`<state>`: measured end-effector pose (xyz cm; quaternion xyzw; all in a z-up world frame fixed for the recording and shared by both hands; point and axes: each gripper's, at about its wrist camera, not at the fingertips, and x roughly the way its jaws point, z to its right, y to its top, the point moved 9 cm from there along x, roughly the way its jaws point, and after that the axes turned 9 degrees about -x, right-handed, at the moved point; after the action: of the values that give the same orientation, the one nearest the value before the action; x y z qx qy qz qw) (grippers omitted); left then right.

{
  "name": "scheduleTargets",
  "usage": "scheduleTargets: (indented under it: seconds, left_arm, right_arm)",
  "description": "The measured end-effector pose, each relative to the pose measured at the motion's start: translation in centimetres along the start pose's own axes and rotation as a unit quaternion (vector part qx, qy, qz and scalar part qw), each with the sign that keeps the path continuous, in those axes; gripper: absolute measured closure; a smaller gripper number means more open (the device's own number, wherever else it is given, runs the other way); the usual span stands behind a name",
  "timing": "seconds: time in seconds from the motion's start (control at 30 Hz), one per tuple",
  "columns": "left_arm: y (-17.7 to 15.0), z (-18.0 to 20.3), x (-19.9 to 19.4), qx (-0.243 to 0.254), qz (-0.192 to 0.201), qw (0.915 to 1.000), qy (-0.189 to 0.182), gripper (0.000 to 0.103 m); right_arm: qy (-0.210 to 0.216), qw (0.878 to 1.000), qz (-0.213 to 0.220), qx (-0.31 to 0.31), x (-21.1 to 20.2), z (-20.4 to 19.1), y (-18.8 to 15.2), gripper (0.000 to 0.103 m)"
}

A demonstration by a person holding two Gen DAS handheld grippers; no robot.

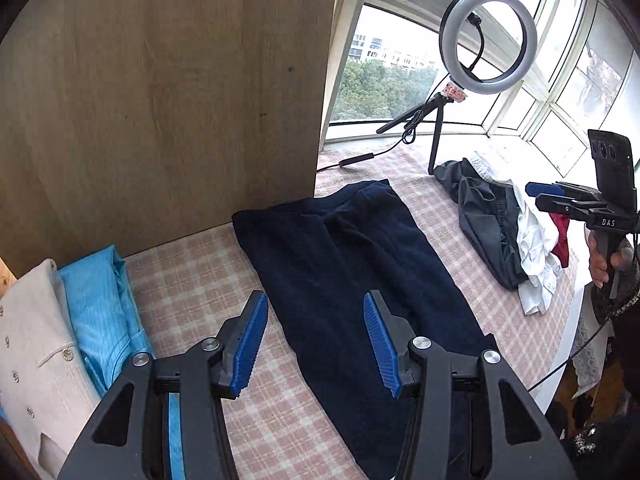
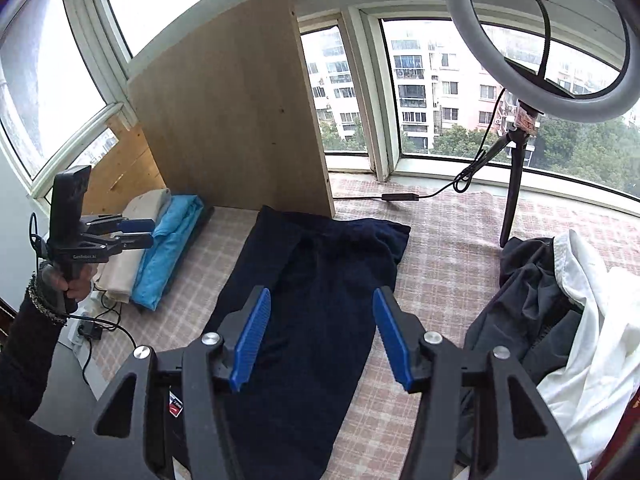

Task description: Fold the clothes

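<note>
1. The surface (image 1: 192,272), covered in a pink-and-white checked cloth, fills the lower part of both wrist views and runs back to the bay windows (image 2: 436,84).
2. An upright wooden board (image 1: 168,92) stands on the surface at its far left side.
3. The navy garment (image 1: 352,280), folded into a long strip, lies flat in the middle of the surface, its far end just beside the bottom corner of the board.
4. A heap of unfolded clothes (image 2: 560,320), dark grey and white with a bit of red showing, lies to the right of the navy garment, apart from it.
5. A folded blue garment (image 1: 100,312) and a folded beige garment with buttons (image 1: 32,352) lie side by side, touching, at the left edge of the surface in front of the board.
6. A ring light (image 1: 488,40) on a small tripod stands at the far right of the surface, with its cable trailing across the cloth.
7. The left gripper (image 1: 316,344) hangs above the near part of the navy garment; its blue-padded fingers (image 1: 252,344) are spread apart with nothing between them.
8. The right gripper (image 2: 322,340) hangs above the same garment, its fingers (image 2: 250,340) likewise parted and gripping nothing.
9. A hand (image 2: 74,280) in a dark sleeve holds the left gripper's handle.
</note>
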<state>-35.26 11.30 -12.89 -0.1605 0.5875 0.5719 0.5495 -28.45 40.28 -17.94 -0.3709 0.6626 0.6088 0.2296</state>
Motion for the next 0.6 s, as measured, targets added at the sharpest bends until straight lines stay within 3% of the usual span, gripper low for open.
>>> scheduleTargets:
  seconds: [0.13, 0.27, 0.47, 0.6]
  left_arm:
    - [0.9, -1.7, 6.7, -0.019, -0.047, 0.9987, -0.007, 0.055]
    - [2.0, -4.1, 11.8, -0.029, -0.073, 0.9968, 0.013, 0.055]
    - [4.2, -6.3, 15.8, -0.056, -0.089, 0.9945, -0.006, 0.055]
    - [5.3, -6.3, 17.3, -0.051, -0.093, 0.9943, -0.015, 0.052]
  right_arm:
    - [-0.004, 0.999, -0.049, 0.02, 8.5, 3.2, -0.1, 0.05]
    - [-0.008, 0.995, -0.09, 0.03, 15.4, 6.3, -0.2, 0.05]
    - [0.048, 0.991, -0.099, 0.079, 20.4, 9.8, 0.9, 0.05]
    - [0.072, 0.989, -0.108, 0.067, 21.9, 10.0, 1.4, 0.05]
